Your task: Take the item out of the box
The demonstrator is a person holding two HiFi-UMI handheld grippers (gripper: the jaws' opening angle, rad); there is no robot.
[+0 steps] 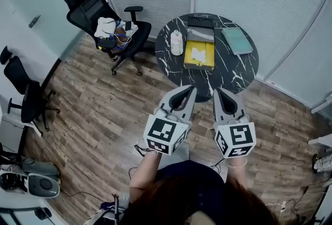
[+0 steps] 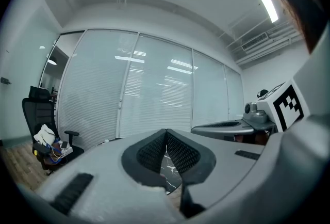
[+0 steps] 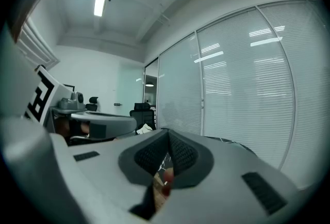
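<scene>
An open yellow box (image 1: 209,58) lies on the round black marble table (image 1: 233,71) in the head view, with a white item (image 1: 198,55) inside it. Both grippers are held near my body, well short of the table and over the wood floor. My left gripper (image 1: 189,90) is shut, its tips meeting with nothing between them (image 2: 166,133). My right gripper (image 1: 220,92) is likewise shut and empty (image 3: 168,133). Both point toward the table's near edge.
On the table also stand a white bottle (image 1: 177,42), a dark grey flat case (image 1: 201,29) behind the box and a green notebook (image 1: 237,40). A black office chair (image 1: 111,27) with clutter stands left of the table, another chair (image 1: 26,97) farther left. Blinds-covered glass walls enclose the back.
</scene>
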